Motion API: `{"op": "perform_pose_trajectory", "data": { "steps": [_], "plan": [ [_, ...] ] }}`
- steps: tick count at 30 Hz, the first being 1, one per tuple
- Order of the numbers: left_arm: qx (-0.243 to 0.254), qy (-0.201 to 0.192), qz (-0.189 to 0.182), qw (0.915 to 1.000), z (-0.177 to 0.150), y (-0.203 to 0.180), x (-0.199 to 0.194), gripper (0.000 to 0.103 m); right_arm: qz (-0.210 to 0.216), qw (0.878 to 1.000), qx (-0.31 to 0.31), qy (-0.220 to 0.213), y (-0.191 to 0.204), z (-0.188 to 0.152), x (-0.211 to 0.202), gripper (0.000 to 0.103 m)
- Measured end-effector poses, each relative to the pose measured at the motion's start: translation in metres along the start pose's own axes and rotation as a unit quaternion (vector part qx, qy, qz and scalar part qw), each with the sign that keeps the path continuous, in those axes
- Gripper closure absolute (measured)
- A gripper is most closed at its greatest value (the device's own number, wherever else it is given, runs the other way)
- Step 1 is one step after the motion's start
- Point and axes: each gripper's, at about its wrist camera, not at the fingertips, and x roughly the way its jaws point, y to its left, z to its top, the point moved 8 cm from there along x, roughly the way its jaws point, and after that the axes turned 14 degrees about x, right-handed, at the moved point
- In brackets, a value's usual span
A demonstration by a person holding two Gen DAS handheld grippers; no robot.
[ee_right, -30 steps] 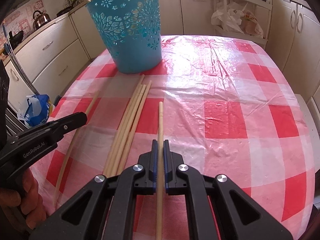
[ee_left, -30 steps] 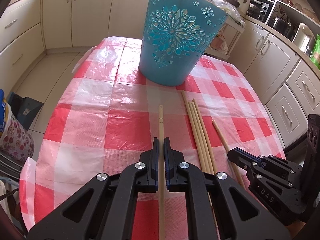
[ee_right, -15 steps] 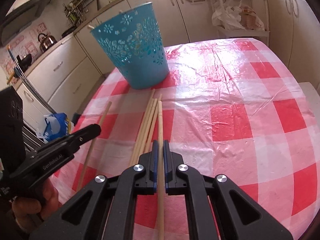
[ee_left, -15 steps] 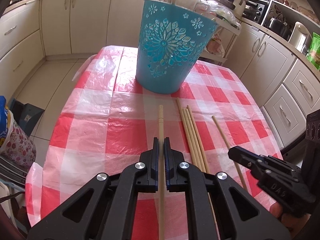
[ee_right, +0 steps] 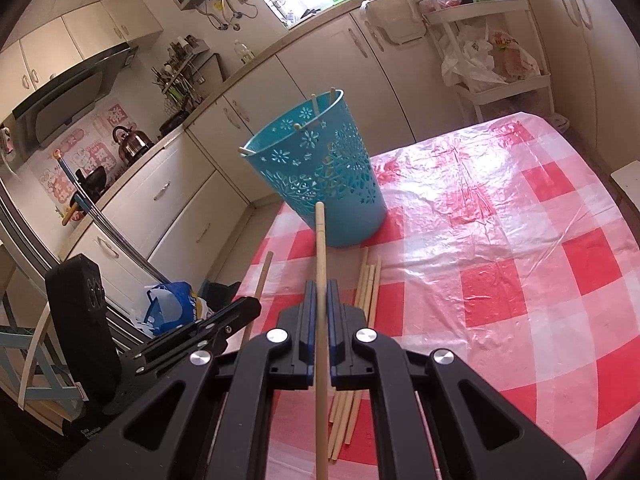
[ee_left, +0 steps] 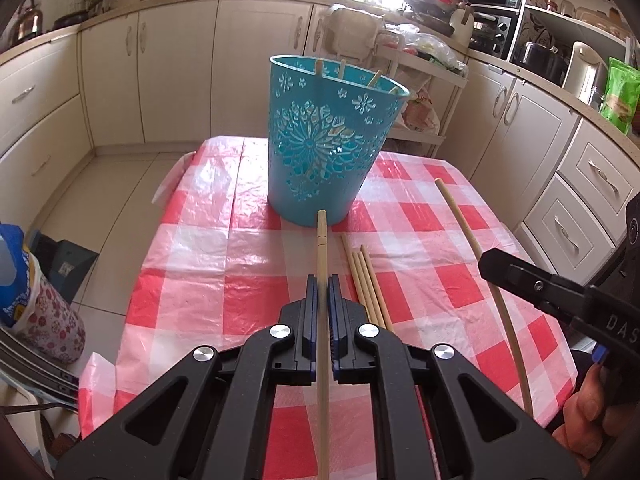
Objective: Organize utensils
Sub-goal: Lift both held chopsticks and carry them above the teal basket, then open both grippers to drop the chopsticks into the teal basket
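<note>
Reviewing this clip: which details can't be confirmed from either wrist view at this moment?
- How many chopsticks are inside the blue basket: only tips top its rim; its wall hides the rest, both views.
- Near ends of the loose chopsticks on the table: hidden behind the right gripper.
- Rear end of the chopstick in the left gripper: cut off by the left view's bottom edge.

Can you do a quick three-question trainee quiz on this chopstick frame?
1. True or false: both grippers clamp a chopstick.
2. Where does the bundle of loose chopsticks lie? A in the blue basket; B on the checked tablecloth; C on the floor.
3. Fill in: stick tips poke above the basket's ____.

Key: 1 true: left gripper and right gripper each grip one. 2 B. 3 rim.
</note>
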Motion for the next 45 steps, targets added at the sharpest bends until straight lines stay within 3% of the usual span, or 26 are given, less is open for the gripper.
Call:
{"op": "perform_pose_trajectory", "data": {
  "steps": [4, 9, 16, 28, 34, 45],
  "plan": [
    [-0.003, -0.015, -0.006, 0.9999, 0.010, 0.002, -0.008, 0.098, 0.014, 1.000, 0.002, -0.014, 0.010, 0.008, -0.007, 0.097],
    [-0.018, -0.064, -0.016, 0.9977, 0.040, 0.017, -0.031, 0.098, 0.039, 0.998, 0.001, -0.047, 0.032, 0.033, -0.015, 0.097],
    [-0.036, -0.157, -0.022, 0.9867, 0.110, 0.048, -0.064, 0.098, 0.093, 0.987, 0.001, -0.135, 0.079, 0.102, -0.023, 0.097],
    [-0.049, -0.253, -0.024, 0.9660, 0.234, 0.072, -0.029, 0.098, 0.115, 0.966, 0.005, -0.233, 0.120, 0.213, 0.025, 0.097],
    [-0.070, -0.277, -0.012, 0.9583, 0.260, 0.086, 0.010, 0.098, 0.095, 0.968, -0.012, -0.231, 0.113, 0.224, 0.067, 0.097],
    [-0.081, -0.256, 0.011, 0.9632, 0.241, 0.091, 0.057, 0.098, 0.046, 0.976, -0.026, -0.212, 0.079, 0.196, 0.108, 0.097]
  ]
}}
